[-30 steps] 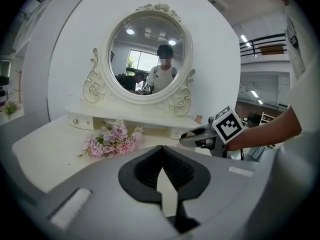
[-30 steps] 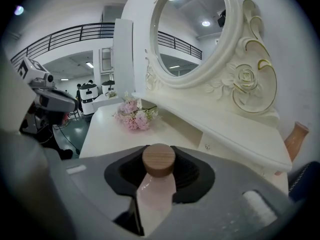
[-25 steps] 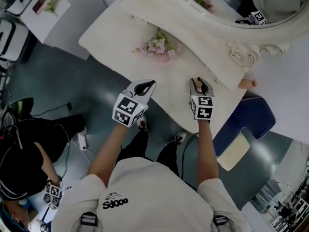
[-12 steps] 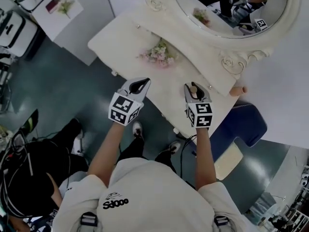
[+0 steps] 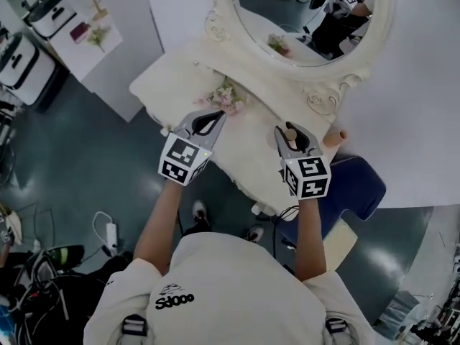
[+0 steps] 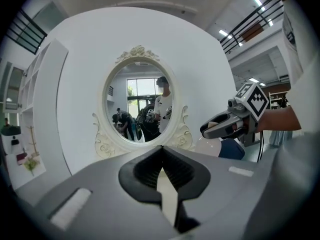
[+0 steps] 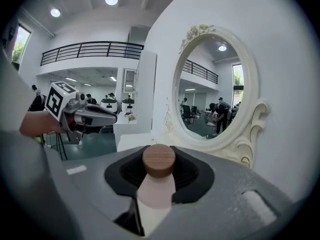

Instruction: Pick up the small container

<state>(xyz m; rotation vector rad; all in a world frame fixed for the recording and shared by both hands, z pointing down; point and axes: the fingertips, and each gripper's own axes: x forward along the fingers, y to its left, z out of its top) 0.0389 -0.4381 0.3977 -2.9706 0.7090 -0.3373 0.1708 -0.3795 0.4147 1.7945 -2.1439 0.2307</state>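
The small container (image 7: 159, 176) is a pale pink bottle with a round wooden cap. It stands upright between the jaws of my right gripper (image 7: 159, 170), which is shut on it. In the head view that right gripper (image 5: 291, 133) holds the container (image 5: 290, 131) in the air over the right end of the cream dressing table (image 5: 169, 85). My left gripper (image 5: 207, 123) hovers over the table's front edge, shut with nothing in it. The left gripper view shows its pads (image 6: 150, 170) together, with only a thin slit between them.
A large oval mirror (image 5: 305, 13) in a carved cream frame stands at the back of the table. A pink flower bunch (image 5: 224, 98) lies near the left gripper. A blue seat (image 5: 359, 185) is below right, and a white cabinet (image 5: 90, 38) is at far left.
The head view has tilted up, so more of the mirror shows and the table has shifted. Both grippers keep their places over the table edge. The right one still grips the container.
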